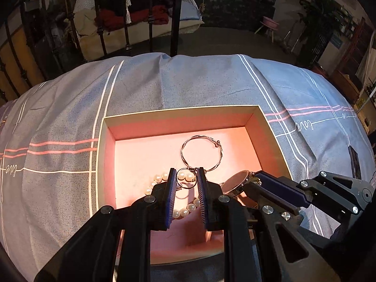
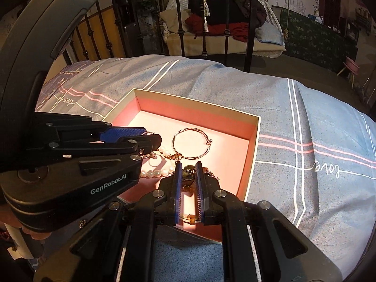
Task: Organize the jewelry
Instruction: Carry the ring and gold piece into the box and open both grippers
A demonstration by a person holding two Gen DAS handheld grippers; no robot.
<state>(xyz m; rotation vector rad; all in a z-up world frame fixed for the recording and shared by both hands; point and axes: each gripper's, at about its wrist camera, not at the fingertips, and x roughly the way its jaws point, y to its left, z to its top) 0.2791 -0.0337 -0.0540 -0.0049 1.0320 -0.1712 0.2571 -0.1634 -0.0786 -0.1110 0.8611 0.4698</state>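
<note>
A pink-lined open box lies on the bed. In it lie a silver bangle, a pearl bracelet and a thin ring. My left gripper hovers over the pearls, jaws slightly apart around the thin ring, which it seems to hold. My right gripper is shut on a watch, held low over the box's near right part.
A grey-blue bedspread with white and pink stripes covers the bed. A black iron bed rail stands beyond the far edge, with a cushioned seat behind it.
</note>
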